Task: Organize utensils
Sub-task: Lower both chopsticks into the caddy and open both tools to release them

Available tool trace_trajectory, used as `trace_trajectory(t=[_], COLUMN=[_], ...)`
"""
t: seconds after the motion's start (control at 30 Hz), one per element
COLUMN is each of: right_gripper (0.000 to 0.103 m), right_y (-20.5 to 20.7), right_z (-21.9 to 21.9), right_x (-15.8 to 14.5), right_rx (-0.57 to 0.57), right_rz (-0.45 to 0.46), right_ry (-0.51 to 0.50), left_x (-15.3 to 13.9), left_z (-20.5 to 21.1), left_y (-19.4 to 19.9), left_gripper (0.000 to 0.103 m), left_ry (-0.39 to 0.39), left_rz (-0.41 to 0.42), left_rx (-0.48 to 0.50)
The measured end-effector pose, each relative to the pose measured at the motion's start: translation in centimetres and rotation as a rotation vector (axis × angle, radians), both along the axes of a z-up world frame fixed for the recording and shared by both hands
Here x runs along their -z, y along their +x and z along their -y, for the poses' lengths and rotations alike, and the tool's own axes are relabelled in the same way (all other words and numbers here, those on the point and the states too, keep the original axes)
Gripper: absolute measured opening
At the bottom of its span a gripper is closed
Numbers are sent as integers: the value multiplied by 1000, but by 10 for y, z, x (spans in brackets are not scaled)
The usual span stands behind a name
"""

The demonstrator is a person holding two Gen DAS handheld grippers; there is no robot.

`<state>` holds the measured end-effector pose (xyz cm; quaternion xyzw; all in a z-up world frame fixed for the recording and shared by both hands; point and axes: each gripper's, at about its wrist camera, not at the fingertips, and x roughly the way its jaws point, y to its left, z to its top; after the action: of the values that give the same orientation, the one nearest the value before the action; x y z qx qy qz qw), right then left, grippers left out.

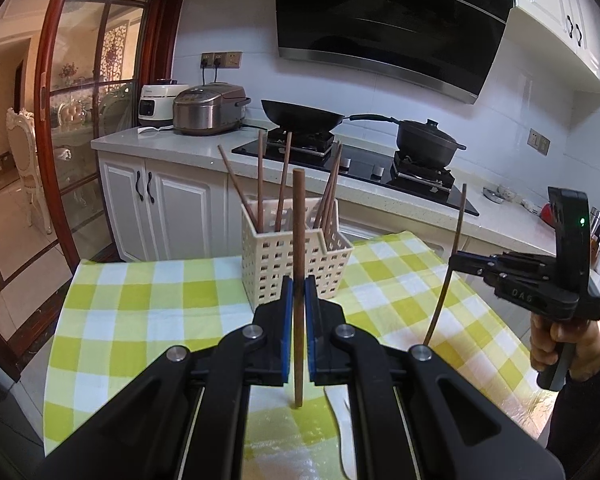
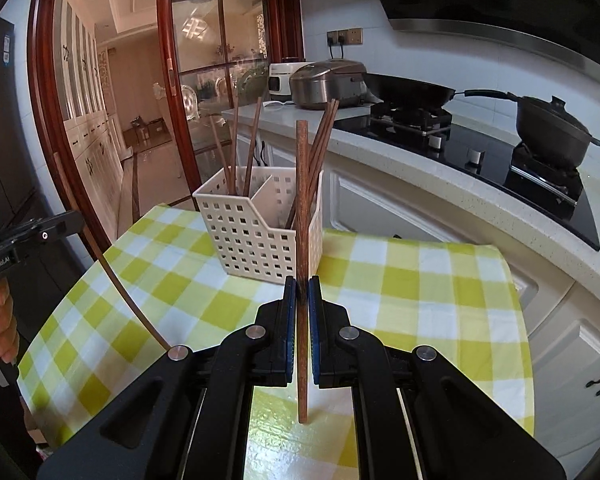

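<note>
- Kitchen setting; checked cloth (image 1: 148, 292) is covering the table, with the white basket (image 1: 292, 264) standing on it as landmark, stove counter running behind the basket.
- Left gripper (image 1: 299, 292) is sitting in front of the basket, fingers pinched shut on one chopstick (image 1: 299, 240), which is standing upright, its lower tip hanging clear above the cloth.
- Right gripper (image 2: 302, 292) is sitting in front of the basket too, fingers clamped on a second chopstick (image 2: 302, 184), also near vertical.
- Judgement: both sticks are being held upright so they can drop end-first into the basket.
- Basket is divided by a partition: three chopsticks are leaning in its left compartment (image 2: 236, 136), a bunch of several in its right (image 2: 320, 140).
- Judgement: the left half has more room.
</note>
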<state>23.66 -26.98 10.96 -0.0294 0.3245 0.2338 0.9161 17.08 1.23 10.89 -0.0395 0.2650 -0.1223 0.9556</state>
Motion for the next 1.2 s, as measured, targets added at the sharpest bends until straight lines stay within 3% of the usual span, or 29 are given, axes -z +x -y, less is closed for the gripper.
trace_trajectory(t=[0.1, 0.4, 0.57, 0.77, 1.2], right_gripper=[6, 6, 6, 6, 6], right_y=[7, 52, 82, 116, 149], right_z=[-2, -31, -48, -60, -63], right_x=[-10, -89, -101, -81, -36], right_rx=[9, 53, 71, 91, 107], right_rz=[7, 151, 174, 153, 72], right_ry=[23, 97, 96, 97, 88], left_x=[-16, -102, -130, -127, -71], left_z=[1, 5, 7, 6, -5], left_y=[12, 65, 99, 133, 173], left_gripper=[6, 6, 6, 6, 6], left_ry=[0, 24, 41, 51, 61], left_rz=[0, 84, 109, 102, 14], left_rx=[20, -5, -42, -76, -112])
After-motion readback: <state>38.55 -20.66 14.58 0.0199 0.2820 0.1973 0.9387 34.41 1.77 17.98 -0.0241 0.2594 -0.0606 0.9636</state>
